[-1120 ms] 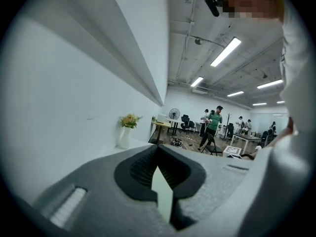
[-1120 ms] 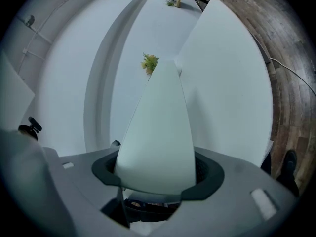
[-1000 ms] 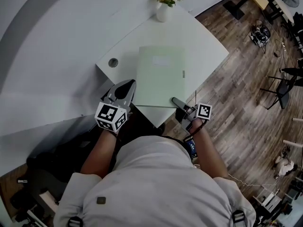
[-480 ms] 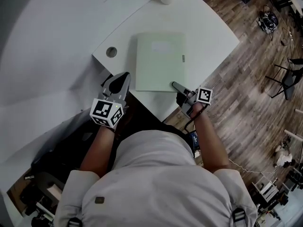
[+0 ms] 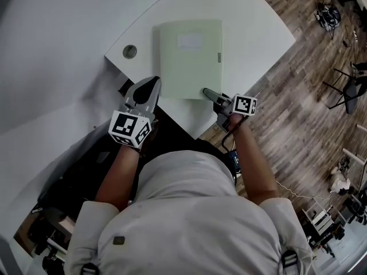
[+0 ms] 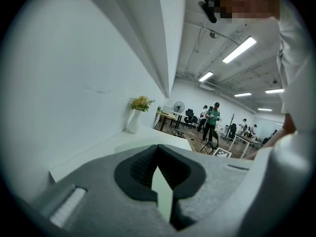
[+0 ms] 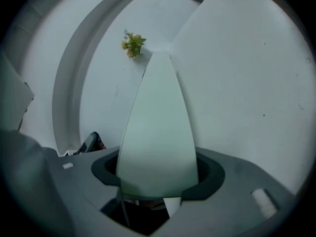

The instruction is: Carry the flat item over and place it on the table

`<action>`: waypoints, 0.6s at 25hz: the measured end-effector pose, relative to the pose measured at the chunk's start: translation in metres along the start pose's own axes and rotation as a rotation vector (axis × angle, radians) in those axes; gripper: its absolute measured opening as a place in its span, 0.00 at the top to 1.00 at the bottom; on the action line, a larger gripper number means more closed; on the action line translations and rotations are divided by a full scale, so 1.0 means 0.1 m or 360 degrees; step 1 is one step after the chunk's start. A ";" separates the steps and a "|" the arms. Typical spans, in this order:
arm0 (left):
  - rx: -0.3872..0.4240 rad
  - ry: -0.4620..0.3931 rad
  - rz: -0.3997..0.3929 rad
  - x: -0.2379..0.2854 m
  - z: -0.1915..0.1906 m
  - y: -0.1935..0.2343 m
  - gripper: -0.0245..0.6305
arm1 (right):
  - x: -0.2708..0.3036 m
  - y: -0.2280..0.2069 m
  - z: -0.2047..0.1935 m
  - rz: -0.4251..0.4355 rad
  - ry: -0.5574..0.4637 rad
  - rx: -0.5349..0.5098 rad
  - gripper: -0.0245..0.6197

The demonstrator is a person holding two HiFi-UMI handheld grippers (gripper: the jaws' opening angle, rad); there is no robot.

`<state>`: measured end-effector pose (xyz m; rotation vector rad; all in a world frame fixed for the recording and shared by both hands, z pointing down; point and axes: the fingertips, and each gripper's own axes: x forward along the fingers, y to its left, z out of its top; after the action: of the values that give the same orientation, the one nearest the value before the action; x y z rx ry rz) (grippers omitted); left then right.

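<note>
A pale green flat folder [image 5: 189,59] is over the white table [image 5: 252,33], its near edge close to the table's front edge. My right gripper [image 5: 207,92] is shut on the folder's near right corner; in the right gripper view the folder [image 7: 157,127] runs out from between the jaws of that gripper [image 7: 158,194]. My left gripper [image 5: 150,85] meets the folder at its near left corner. In the left gripper view a thin green sliver of the folder [image 6: 163,201] shows edge-on, with the left gripper [image 6: 160,181] shut on it. Whether the folder rests on the table is unclear.
A round cable hole [image 5: 130,51] sits in the table left of the folder. A white vase [image 6: 134,121] with yellow flowers [image 7: 132,43] stands at the table's far edge by the wall. Wooden floor [image 5: 309,113] with chairs lies to the right.
Both grippers and the folder have moved a little forward over the table. The head view has shifted, so the vase now leaves the top of the picture.
</note>
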<state>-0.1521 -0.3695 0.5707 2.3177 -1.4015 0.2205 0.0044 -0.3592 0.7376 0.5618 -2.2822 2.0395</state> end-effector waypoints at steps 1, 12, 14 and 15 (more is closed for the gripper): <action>-0.0006 0.0004 -0.0001 0.01 -0.02 0.01 0.96 | 0.01 -0.03 -0.01 -0.0020 0.0012 -0.0010 0.48; -0.0040 0.0061 -0.0022 0.14 -0.25 -0.03 0.96 | -0.07 -0.35 0.08 -0.0422 0.0138 -0.0272 0.34; -0.0045 0.0068 -0.0024 0.16 -0.27 -0.04 0.96 | -0.08 -0.39 0.09 -0.0476 0.0147 -0.0306 0.33; -0.0048 0.0070 -0.0025 0.17 -0.28 -0.04 0.96 | -0.09 -0.41 0.10 -0.0503 0.0151 -0.0318 0.32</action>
<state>-0.1385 -0.3693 0.6009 2.2851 -1.3560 0.2424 0.0264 -0.3697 0.7728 0.7387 -2.1474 1.6383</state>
